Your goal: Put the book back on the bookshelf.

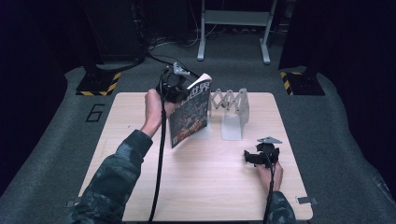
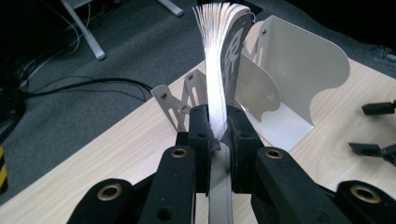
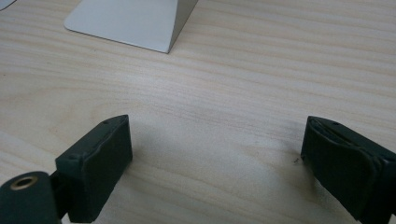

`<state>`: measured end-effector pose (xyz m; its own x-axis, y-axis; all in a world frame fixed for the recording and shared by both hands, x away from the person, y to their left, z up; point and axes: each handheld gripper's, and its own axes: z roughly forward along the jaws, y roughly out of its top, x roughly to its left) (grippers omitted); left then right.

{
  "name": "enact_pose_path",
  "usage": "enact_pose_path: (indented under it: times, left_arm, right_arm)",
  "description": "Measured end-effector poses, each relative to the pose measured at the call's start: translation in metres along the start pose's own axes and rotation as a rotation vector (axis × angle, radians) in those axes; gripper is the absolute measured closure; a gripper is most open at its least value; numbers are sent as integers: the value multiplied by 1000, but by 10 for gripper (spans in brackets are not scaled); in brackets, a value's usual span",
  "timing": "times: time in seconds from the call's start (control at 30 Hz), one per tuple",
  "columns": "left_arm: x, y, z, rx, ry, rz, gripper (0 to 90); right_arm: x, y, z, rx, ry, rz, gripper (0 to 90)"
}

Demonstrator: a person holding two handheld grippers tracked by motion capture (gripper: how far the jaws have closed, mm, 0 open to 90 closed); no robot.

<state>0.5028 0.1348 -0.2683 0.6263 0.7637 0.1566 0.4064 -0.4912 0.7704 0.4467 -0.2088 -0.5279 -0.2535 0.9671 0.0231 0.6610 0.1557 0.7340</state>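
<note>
Above table (image 1: 201,186), left tongs (image 2: 218,122) pinch magazine (image 2: 223,60).

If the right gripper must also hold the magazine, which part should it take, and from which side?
Probably the lower free corner of the magazine, approached from the right gripper's own side. The left gripper already clamps the upper edge, the magazine hangs tilted above the table, and the right jaws stand open.
</note>
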Motion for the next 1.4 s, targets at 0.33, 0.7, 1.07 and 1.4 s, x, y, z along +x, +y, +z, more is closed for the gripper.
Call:
enact_pose_path:
  times: [0.33, 0.7, 1.07, 1.4]
  left_arm:
    - [0, 8, 16, -2, 40, -48, 826]
    - [0, 6, 33, -28, 87, -122, 826]
    - [2, 2, 46, -80, 111, -215, 827]
    - [7, -2, 51, -71, 167, -169, 656]
  right_arm:
    - [-1, 0, 0, -3, 1, -7, 84]
    - [-1, 0, 0, -5, -1, -6, 89]
    - [-1, 0, 0, -5, -3, -6, 90]
    - [1, 0, 1, -8, -16, 14, 94]
